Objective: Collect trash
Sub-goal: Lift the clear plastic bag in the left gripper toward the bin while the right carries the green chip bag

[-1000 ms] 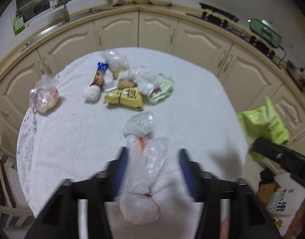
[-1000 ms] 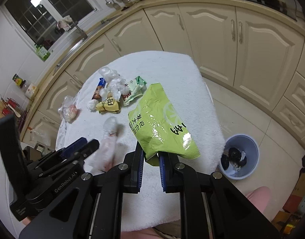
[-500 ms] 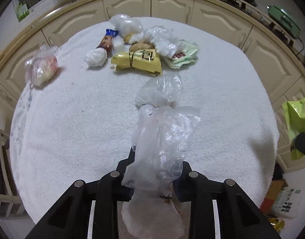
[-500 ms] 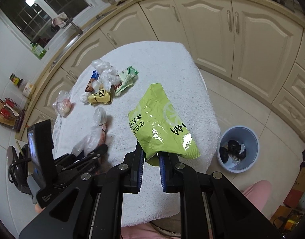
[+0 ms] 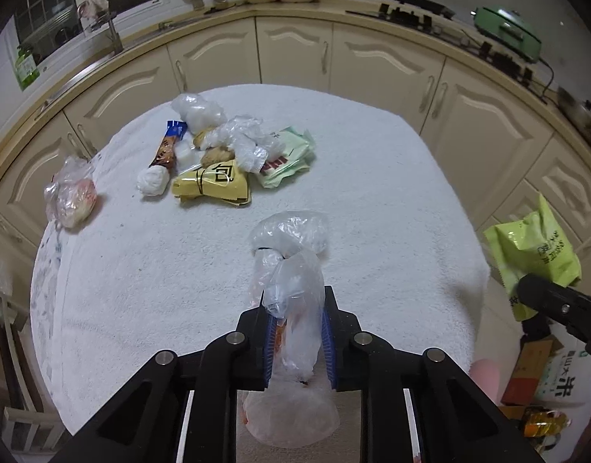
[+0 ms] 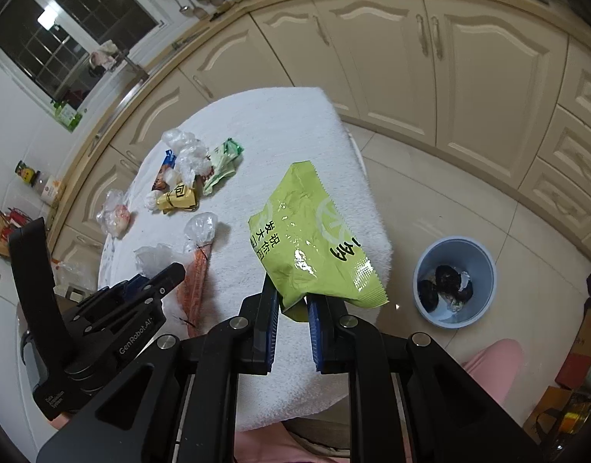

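While the left gripper (image 5: 295, 328) had just been closing, its jaws pinched a clear bag (image 5: 291, 308) at the table's (image 5: 372, 193) six o'clock edge. The right gripper (image 6: 293, 322) was clamped tight on a green packet (image 6: 314, 243), with the bin (image 6: 455, 281) at three o'clock on the floor.

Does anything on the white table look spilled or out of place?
Nothing looks spilled. The pile of wrappers and clear bags lies in a heap on the white towel-covered table, and one knotted clear bag lies apart near the edge.
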### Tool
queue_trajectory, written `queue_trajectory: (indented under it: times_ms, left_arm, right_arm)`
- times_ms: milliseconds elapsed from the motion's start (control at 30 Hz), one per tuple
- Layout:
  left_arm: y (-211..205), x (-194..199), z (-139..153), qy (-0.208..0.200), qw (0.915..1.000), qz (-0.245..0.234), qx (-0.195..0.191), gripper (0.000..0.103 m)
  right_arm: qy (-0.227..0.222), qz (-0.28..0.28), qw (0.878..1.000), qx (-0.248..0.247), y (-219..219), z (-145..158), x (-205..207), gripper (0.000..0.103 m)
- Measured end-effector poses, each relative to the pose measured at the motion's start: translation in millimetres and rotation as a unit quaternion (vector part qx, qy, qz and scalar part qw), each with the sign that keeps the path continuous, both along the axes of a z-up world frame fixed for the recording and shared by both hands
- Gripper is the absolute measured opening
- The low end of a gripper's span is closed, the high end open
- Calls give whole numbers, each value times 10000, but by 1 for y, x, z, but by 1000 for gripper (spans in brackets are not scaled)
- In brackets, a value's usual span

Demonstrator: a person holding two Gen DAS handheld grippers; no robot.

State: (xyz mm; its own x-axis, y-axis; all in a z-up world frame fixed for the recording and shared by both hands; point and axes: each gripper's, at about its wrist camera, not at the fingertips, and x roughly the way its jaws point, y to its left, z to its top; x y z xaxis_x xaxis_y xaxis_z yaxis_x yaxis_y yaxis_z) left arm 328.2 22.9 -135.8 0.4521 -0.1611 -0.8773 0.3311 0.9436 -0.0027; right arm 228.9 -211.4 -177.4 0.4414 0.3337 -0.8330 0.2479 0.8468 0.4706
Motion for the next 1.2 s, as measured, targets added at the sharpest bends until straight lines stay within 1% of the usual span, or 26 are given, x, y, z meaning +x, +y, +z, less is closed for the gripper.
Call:
queue_trajectory:
  times_ms: [33, 67, 100, 167, 200, 233, 300, 333, 367, 400, 433, 467, 533, 567, 667, 900, 1200]
  left_arm:
    - [4, 1, -2, 35, 9999, 100, -7, 28]
    - [8, 4, -4, 94, 9998, 202, -7, 40]
    - [13, 6, -6, 141, 9995, 293, -28, 45]
    - [23, 10, -13, 185, 9987, 467, -57, 66]
    - [25, 12, -18, 224, 9983, 537, 1, 70]
    - [25, 14, -24, 262, 9978, 608, 51, 71]
    - [29, 16, -41, 514, 9961, 705, 89, 66]
    - [29, 17, -50, 671, 9953, 701, 66, 58]
    - [28, 14, -48, 464, 9965, 690, 20, 51]
    - [25, 13, -48, 462, 9970, 623, 46, 44]
    - [24, 13, -48, 472, 9970, 606, -8, 33]
    - [23, 13, -47, 508, 9967, 625, -40, 28]
    - [18, 12, -44, 419, 9973, 589, 120, 27]
    - [16, 11, -42, 375, 9977, 556, 135, 26]
    - [8, 8, -34, 345, 9985, 427, 45, 26]
    - [-19, -1, -12, 123, 9999, 54, -34, 26]
    - [-67, -11, 3, -11, 9988, -487, -97, 26]
  right_arm:
    - [0, -16, 10000, -5, -1, 0, -1, 14]
    - [2, -37, 10000, 4, -3, 0, -3, 14]
    - [5, -45, 10000, 14, -4, 0, -3, 14]
    - [18, -54, 10000, 17, -6, -2, -3, 14]
    - [27, -61, 10000, 23, -7, -2, -3, 14]
    - [39, -64, 10000, 42, -7, -4, -3, 14]
    - [59, -44, 9999, 88, -5, -6, -2, 14]
    - [73, -33, 9999, 98, -5, -7, -2, 14]
    - [93, -17, 9999, 97, -4, -8, -1, 14]
    - [105, -5, 9999, 93, -4, -9, -1, 14]
    - [124, 4, 9999, 89, -3, -10, 0, 14]
    - [140, 7, 9999, 96, -3, -10, 0, 14]
    - [143, 19, 9998, 120, -3, -11, 1, 14]
    - [128, 24, 9998, 132, -4, -10, 0, 14]
    - [94, 9, 9999, 116, -7, -9, -1, 14]
    - [92, -132, 9998, 128, -20, -9, -9, 14]
    - [116, -547, 9984, 121, -60, -9, -29, 14]
